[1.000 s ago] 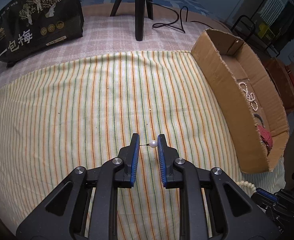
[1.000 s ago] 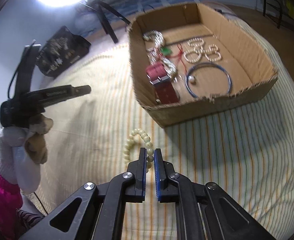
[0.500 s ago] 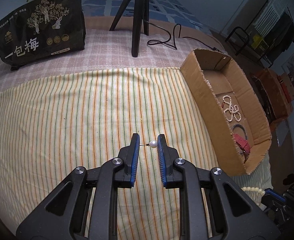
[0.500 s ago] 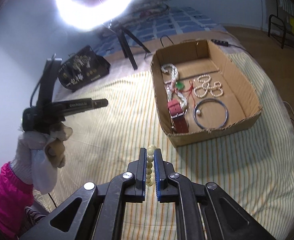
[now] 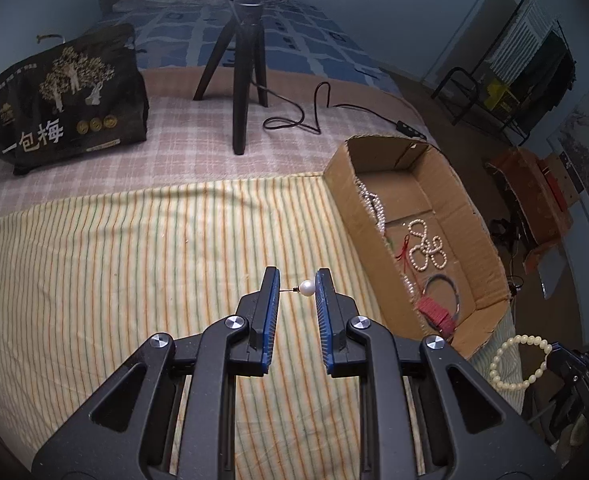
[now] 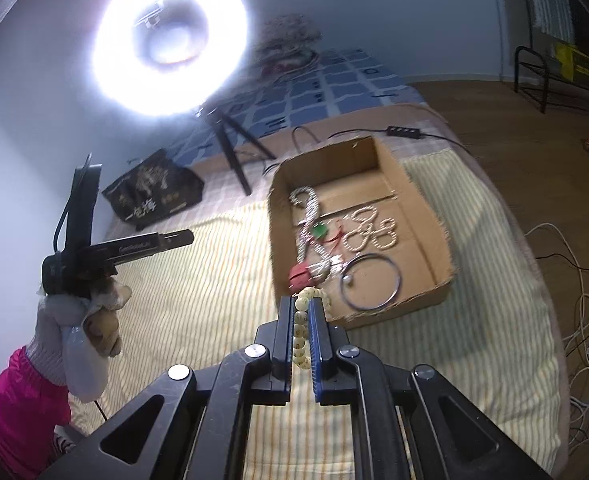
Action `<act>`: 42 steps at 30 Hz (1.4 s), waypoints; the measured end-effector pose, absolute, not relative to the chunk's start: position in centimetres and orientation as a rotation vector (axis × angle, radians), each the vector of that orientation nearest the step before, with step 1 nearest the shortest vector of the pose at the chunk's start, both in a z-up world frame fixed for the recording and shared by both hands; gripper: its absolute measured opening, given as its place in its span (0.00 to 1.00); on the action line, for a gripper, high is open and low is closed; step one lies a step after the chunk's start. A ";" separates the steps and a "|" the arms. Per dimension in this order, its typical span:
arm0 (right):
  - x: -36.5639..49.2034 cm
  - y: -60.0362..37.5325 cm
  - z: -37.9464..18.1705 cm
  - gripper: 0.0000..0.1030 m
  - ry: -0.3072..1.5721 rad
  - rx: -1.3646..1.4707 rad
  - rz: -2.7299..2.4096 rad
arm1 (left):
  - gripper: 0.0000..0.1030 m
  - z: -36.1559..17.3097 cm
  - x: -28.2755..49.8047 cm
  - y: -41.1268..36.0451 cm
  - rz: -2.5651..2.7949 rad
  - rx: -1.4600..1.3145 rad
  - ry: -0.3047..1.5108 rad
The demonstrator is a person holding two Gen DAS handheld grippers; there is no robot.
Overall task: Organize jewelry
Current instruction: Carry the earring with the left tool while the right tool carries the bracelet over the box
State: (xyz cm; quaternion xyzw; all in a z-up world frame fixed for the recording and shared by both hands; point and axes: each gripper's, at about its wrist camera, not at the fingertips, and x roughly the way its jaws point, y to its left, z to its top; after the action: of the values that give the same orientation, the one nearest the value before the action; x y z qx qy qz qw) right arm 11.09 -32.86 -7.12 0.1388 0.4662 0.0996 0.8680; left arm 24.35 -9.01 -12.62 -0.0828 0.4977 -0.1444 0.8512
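Right, my left claw (image 5: pixel 297 289) holds a pearl pin (image 5: pixel 306 288), pearl against one pad, thin stem tip against the other, mid-frame above the striped bed sheet (image 5: pixel 134 260). Tiny, light, round and slippery; I reckon it could pop out, so end-to-end grip is best. My right claw (image 6: pixel 302 312) is nearly closed on a cream bead bracelet (image 6: pixel 300 332), lower centre, hanging floppy; light, hard beads, pinch one bead. Cardboard box (image 6: pixel 414 196), mid-right, already holds other jewelry.
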 end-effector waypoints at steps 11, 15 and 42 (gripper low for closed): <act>13.1 -35.1 -6.3 0.04 0.941 0.323 0.174 | 0.16 -10.7 26.6 -13.4 -0.355 -0.115 1.017; 13.9 -35.3 -6.5 0.04 0.948 0.319 0.172 | 0.16 -10.2 27.6 -15.2 -0.368 -0.091 1.010; 17.6 -35.7 -10.0 0.04 1.015 0.206 0.078 | 0.16 -13.2 35.1 -25.5 -0.425 0.015 1.052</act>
State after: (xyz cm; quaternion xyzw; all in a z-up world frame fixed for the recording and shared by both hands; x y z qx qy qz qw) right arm 17.62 -35.65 -9.95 0.0984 0.4852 0.0373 0.8681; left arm 35.09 -25.47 -13.18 0.0072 0.4981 -0.2014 0.8434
